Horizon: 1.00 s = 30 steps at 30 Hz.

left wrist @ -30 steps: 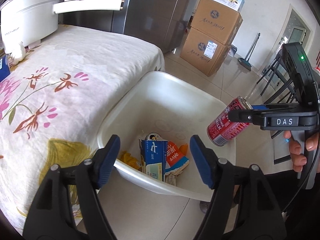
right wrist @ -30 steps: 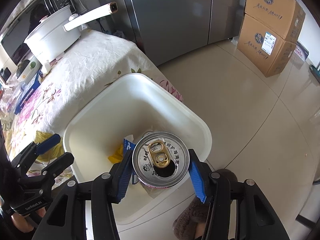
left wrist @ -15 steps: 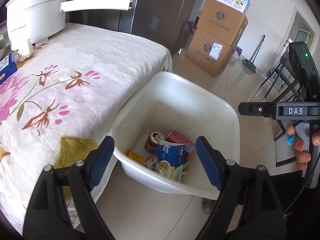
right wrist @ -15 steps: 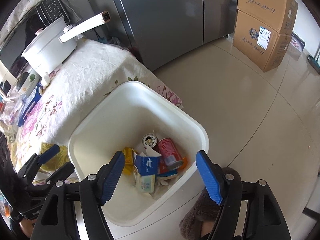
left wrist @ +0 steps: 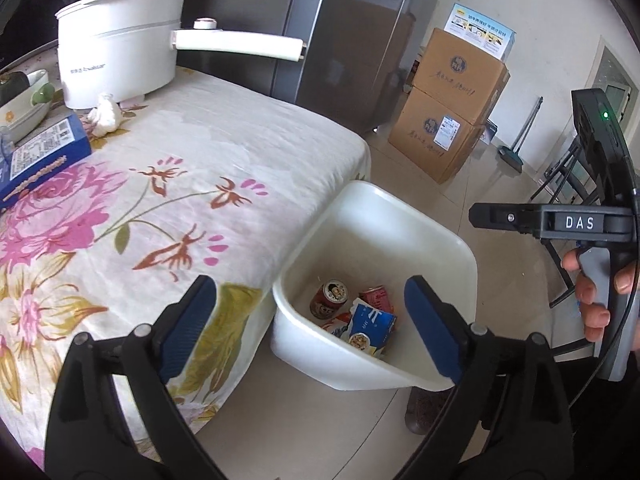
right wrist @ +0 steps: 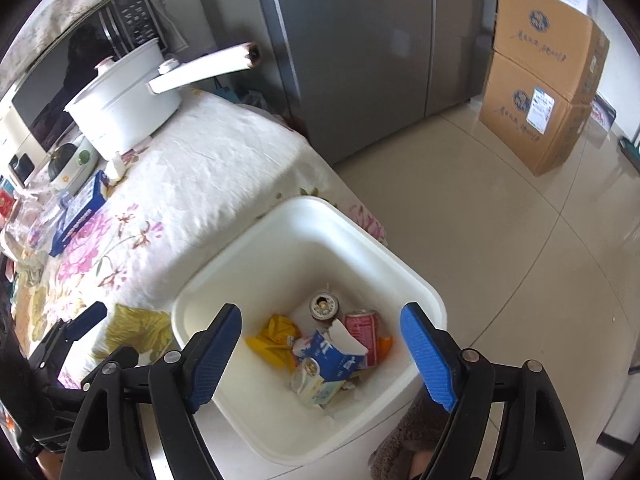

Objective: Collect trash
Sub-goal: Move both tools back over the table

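Observation:
A white plastic bin (left wrist: 448, 240) (right wrist: 304, 216) stands on the floor beside the table. Inside lie a red can (right wrist: 362, 330) (left wrist: 374, 294), a second can (right wrist: 323, 306) (left wrist: 330, 298), a blue carton (right wrist: 332, 356) (left wrist: 370, 326) and a yellow wrapper (right wrist: 274, 340). My left gripper (left wrist: 310, 328) is open and empty above the table corner and the bin's near rim. My right gripper (right wrist: 322, 356) is open and empty above the bin; it shows in the left wrist view (left wrist: 508, 218) to the right of the bin.
The table has a floral cloth (left wrist: 160, 184). On it stand a white electric pot (left wrist: 120, 52) with a long handle, a blue box (left wrist: 36, 156), and bowls at the far left. A fridge (right wrist: 360, 40) and stacked cardboard boxes (right wrist: 544, 80) stand behind.
My right gripper opened and the red can dropped into the bin. Both grippers have pulled up and back from the bin.

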Motion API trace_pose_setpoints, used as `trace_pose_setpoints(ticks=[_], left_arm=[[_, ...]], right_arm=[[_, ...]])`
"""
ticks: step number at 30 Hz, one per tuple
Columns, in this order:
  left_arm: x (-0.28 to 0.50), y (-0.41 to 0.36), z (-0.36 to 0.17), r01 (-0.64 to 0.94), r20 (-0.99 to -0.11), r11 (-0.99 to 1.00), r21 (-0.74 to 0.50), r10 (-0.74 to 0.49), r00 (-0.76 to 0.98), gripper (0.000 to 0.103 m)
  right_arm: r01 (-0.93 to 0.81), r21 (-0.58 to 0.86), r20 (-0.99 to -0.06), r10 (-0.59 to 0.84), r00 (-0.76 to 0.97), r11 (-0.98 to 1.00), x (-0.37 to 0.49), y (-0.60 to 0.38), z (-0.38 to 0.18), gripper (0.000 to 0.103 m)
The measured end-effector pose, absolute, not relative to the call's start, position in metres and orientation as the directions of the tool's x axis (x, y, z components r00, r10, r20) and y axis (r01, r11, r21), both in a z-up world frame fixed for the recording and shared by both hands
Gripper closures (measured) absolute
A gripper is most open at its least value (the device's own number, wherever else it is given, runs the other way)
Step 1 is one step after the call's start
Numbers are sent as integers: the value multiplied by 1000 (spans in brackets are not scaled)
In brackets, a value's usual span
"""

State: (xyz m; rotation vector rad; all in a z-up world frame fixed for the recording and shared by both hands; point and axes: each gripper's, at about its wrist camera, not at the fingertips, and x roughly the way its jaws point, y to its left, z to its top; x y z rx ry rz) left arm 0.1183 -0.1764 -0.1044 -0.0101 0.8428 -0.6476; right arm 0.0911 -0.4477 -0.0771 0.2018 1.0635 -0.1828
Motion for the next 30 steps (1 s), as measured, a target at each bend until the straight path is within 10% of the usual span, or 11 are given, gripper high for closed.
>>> trace_pose_setpoints(ticks=[30], left_arm=[[88, 35, -27, 131, -717, 989, -75, -145, 682, 1]], right_arm=[[-18, 40, -858, 43, 511, 999, 132, -237, -55, 14]])
